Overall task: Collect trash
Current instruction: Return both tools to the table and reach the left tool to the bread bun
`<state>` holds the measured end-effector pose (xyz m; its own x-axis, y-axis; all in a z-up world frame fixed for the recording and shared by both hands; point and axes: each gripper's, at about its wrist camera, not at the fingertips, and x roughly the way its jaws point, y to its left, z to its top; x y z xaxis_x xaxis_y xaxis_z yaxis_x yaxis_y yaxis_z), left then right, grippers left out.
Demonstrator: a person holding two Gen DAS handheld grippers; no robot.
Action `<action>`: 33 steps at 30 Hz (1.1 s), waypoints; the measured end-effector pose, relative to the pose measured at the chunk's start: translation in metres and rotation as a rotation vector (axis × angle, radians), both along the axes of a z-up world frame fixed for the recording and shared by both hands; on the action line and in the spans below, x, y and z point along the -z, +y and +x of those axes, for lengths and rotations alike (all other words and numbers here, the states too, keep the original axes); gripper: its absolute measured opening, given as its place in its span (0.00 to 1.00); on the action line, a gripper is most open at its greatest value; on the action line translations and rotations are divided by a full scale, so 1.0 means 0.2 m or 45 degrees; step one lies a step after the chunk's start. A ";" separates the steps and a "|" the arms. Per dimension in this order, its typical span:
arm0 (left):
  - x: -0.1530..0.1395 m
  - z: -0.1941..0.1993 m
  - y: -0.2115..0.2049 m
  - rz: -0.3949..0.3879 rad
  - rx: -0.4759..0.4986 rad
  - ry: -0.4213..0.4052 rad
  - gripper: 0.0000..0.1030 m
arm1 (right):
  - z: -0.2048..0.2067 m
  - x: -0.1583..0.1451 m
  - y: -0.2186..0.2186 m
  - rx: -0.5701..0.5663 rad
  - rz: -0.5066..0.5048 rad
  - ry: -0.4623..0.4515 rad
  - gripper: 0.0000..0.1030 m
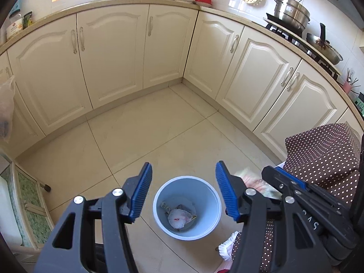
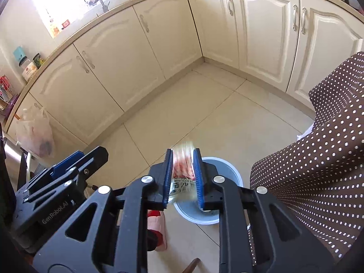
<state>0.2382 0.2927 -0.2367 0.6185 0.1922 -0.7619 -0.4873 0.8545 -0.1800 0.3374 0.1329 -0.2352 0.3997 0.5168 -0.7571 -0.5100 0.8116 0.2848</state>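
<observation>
A light blue trash bin (image 1: 200, 229) stands on the tiled floor and holds crumpled wrappers (image 1: 179, 217). My left gripper (image 1: 183, 177) is open and empty, above the bin. My right gripper (image 2: 183, 159) is shut on a red and white snack wrapper (image 2: 184, 169), held above the bin's rim (image 2: 232, 170). In the left wrist view the right gripper (image 1: 268, 177) comes in from the right with the wrapper (image 1: 250, 178) blurred behind the left gripper's right finger.
Cream cabinets (image 1: 113, 52) line the far and right walls under a counter. A brown polka-dot apron (image 2: 318, 159) fills the right side. A plastic bag (image 2: 36, 134) hangs at the left. A slippered foot (image 2: 157, 229) is beside the bin.
</observation>
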 end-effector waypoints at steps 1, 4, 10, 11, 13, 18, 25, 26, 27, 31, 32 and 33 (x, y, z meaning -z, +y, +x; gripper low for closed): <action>-0.02 -0.01 -0.01 0.005 0.000 -0.007 0.56 | 0.00 -0.01 -0.01 0.003 0.001 -0.007 0.30; -0.09 -0.03 -0.05 0.019 0.014 -0.043 0.56 | -0.04 -0.11 -0.08 0.025 0.010 -0.068 0.44; -0.30 -0.07 -0.27 0.068 0.096 -0.155 0.56 | -0.19 -0.37 -0.35 0.120 0.035 -0.230 0.45; -0.34 -0.07 -0.33 0.073 0.124 -0.182 0.57 | -0.21 -0.40 -0.40 0.139 0.040 -0.255 0.45; -0.43 -0.09 -0.47 0.084 0.190 -0.235 0.58 | -0.28 -0.49 -0.53 0.194 0.052 -0.310 0.46; -0.58 -0.09 -0.82 0.114 0.363 -0.316 0.63 | -0.44 -0.66 -0.92 0.379 0.032 -0.436 0.49; -0.68 -0.03 -1.37 0.088 0.644 -0.334 0.64 | -0.61 -0.73 -1.48 0.655 -0.002 -0.493 0.50; -0.68 -0.02 -1.41 0.077 0.675 -0.328 0.65 | -0.62 -0.73 -1.54 0.685 -0.007 -0.495 0.50; -0.68 -0.01 -1.48 0.064 0.716 -0.318 0.65 | -0.64 -0.72 -1.61 0.726 -0.009 -0.496 0.50; -0.65 0.04 -1.68 0.050 0.832 -0.285 0.65 | -0.68 -0.69 -1.87 0.869 -0.019 -0.482 0.50; -0.64 0.06 -1.73 0.051 0.867 -0.271 0.65 | -0.69 -0.67 -1.92 0.899 -0.025 -0.475 0.50; -0.62 0.08 -1.78 0.048 0.903 -0.261 0.65 | -0.70 -0.66 -1.97 0.927 -0.025 -0.468 0.50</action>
<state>0.2544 -0.0636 -0.1121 0.7330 -0.2829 -0.6186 0.2248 0.9591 -0.1722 0.1977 -0.2615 -0.1031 0.8549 0.0194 -0.5184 0.0895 0.9788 0.1843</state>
